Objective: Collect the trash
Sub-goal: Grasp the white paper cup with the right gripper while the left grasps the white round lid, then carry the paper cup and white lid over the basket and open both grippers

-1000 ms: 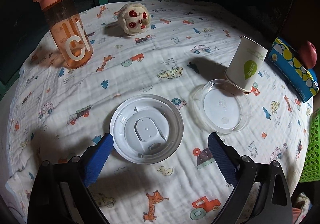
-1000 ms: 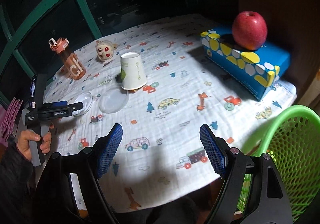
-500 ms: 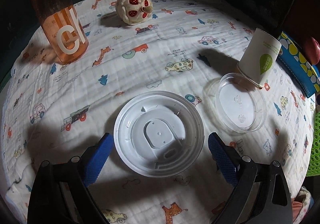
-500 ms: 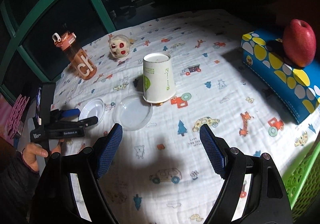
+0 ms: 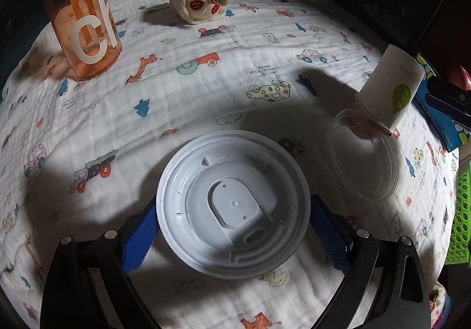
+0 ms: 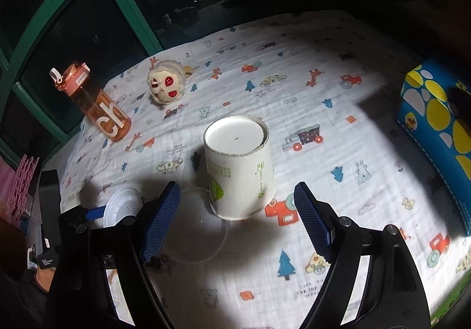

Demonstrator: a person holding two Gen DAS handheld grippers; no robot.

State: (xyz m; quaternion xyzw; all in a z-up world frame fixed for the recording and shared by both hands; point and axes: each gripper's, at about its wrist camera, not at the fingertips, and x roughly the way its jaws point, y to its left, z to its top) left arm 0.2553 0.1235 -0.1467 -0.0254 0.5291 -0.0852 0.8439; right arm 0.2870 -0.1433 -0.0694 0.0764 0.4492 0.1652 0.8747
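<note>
Left wrist: left tongs [image 5: 232,226] spread around white lid [image 5: 232,202]; right tongs [image 6: 235,220] gape.

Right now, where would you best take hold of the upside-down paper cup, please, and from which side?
Grip the paper cup across its side wall, about mid-height, coming in level from the near side where the open right gripper already faces it. It stands inverted, so the rim is down on the cloth and offers no edge.

R gripper [image 6: 237,218] open, fingers [image 6: 160,220] either side of upside-down paper cup [image 6: 240,168], not touching. Clear lid [image 6: 195,236] flat by cup base. White lid [image 6: 120,207] at L gripper [image 6: 97,212] far left. Orange bottle [image 6: 98,106], plush toy [image 6: 166,86] behind, on desk [image 6: 368,170].
</note>
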